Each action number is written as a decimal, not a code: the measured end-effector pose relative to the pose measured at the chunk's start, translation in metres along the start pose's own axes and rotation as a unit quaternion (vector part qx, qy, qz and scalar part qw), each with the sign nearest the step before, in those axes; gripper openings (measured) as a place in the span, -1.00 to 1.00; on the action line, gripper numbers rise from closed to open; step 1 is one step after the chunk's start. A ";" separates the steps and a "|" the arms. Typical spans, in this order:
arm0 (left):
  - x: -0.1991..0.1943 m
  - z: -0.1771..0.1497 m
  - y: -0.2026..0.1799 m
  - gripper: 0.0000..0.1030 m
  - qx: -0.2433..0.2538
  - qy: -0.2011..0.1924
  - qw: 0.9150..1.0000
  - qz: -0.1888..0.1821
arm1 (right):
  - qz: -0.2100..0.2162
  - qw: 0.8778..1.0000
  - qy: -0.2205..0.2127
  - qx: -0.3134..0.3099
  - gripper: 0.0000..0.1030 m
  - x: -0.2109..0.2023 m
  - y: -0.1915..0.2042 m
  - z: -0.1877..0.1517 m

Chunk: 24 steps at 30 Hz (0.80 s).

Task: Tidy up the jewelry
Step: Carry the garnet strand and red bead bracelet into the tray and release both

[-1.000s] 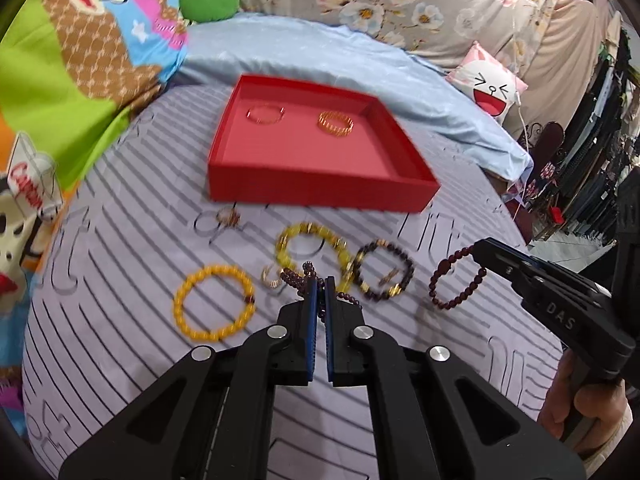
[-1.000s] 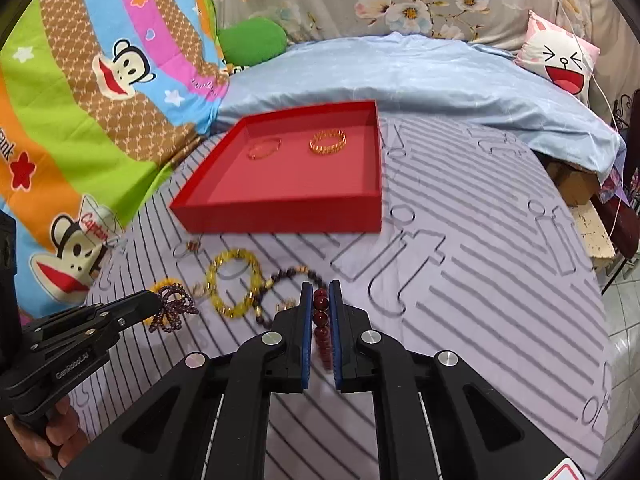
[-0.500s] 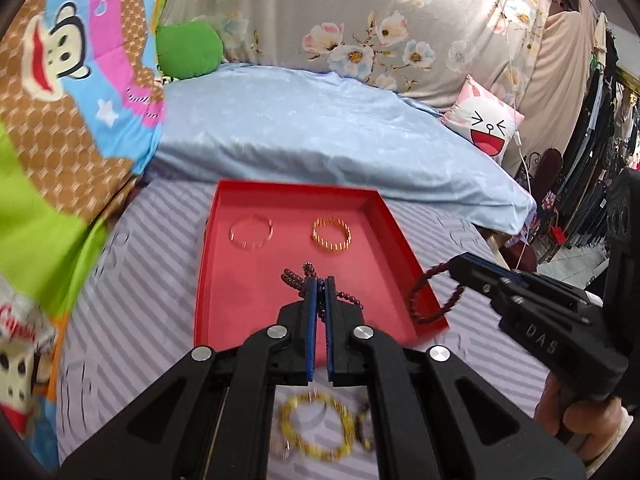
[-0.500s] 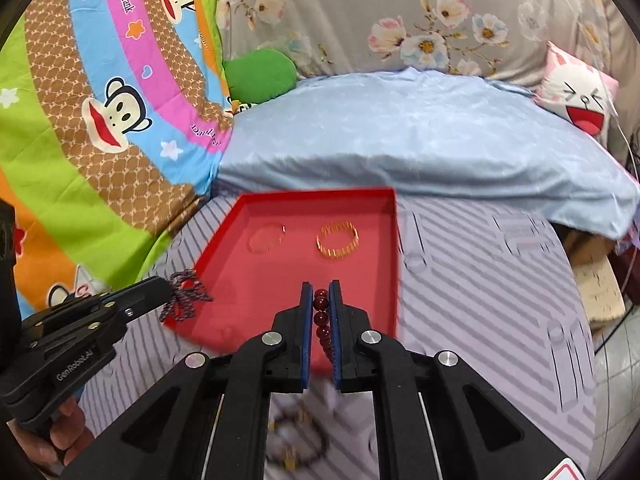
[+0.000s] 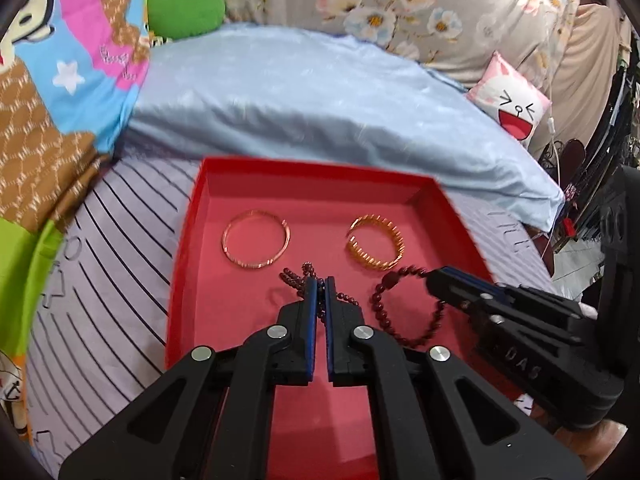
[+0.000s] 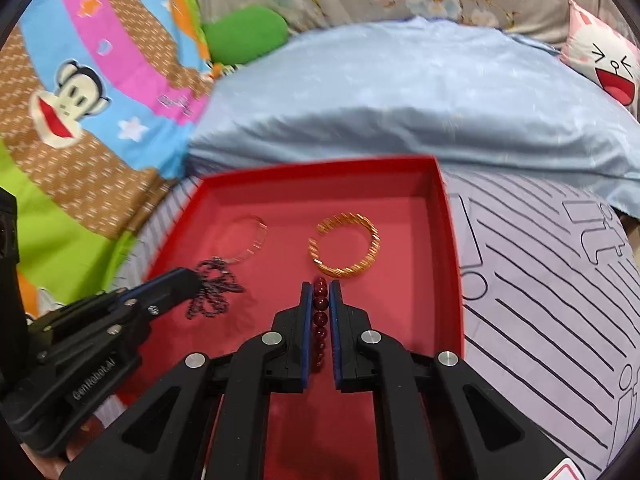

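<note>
A red tray [image 5: 188, 240] [image 6: 450, 248] lies on the striped bedsheet. Inside it rest a thin rose-gold bangle [image 5: 256, 243] [image 6: 246, 240] and a ribbed gold bangle [image 5: 375, 246] [image 6: 344, 245]. My left gripper [image 5: 319, 282] [image 6: 188, 280] hangs over the tray, shut on a small-beaded dark purple bracelet [image 5: 298, 276] [image 6: 214, 290] bunched in loops. To its right, my right gripper [image 6: 321, 286] [image 5: 434, 278] is shut on a dark red bead bracelet [image 6: 320, 312] [image 5: 404, 308], whose loop dangles above the tray floor.
A light blue quilt [image 5: 320, 92] lies folded just beyond the tray. A cartoon monkey blanket [image 6: 80, 92], a green cushion [image 5: 182, 8] and a pink-and-white cartoon pillow [image 5: 510, 100] sit around it. The bed's right edge and hanging clothes [image 5: 616, 92] are at far right.
Both grippers have carried their bracelets forward from the loose jewelry on the sheet to above the red tray. The loose bracelets have dropped out of view.
</note>
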<state>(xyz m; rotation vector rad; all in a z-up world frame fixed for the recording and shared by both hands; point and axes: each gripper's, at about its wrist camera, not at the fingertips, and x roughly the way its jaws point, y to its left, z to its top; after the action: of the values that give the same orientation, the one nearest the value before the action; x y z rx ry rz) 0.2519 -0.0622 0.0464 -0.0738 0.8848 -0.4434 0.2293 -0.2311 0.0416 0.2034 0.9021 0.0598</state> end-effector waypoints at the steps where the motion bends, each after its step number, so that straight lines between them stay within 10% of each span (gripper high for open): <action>1: 0.003 -0.001 0.002 -0.93 -0.001 0.002 1.000 0.003 | -0.004 1.000 0.002 -0.002 -0.85 0.003 -0.002 0.000; 6: 0.007 -0.007 0.007 -0.92 0.001 -0.006 1.000 0.026 | -0.024 1.000 0.000 -0.001 -0.73 0.006 -0.009 -0.005; 11: -0.007 -0.007 0.012 -0.27 -0.011 -0.031 0.999 0.042 | -0.035 0.999 -0.027 -0.016 -0.35 -0.010 -0.002 -0.007; 24: -0.067 -0.020 0.006 -0.24 -0.012 -0.068 0.996 0.048 | -0.026 0.997 -0.063 -0.032 -0.34 -0.070 0.018 -0.025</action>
<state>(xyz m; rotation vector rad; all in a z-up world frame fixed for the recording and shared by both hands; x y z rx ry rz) 0.2020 -0.0277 0.0809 -0.0831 0.7561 -0.3338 0.1671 -0.2194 0.0843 0.1226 0.7777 0.0263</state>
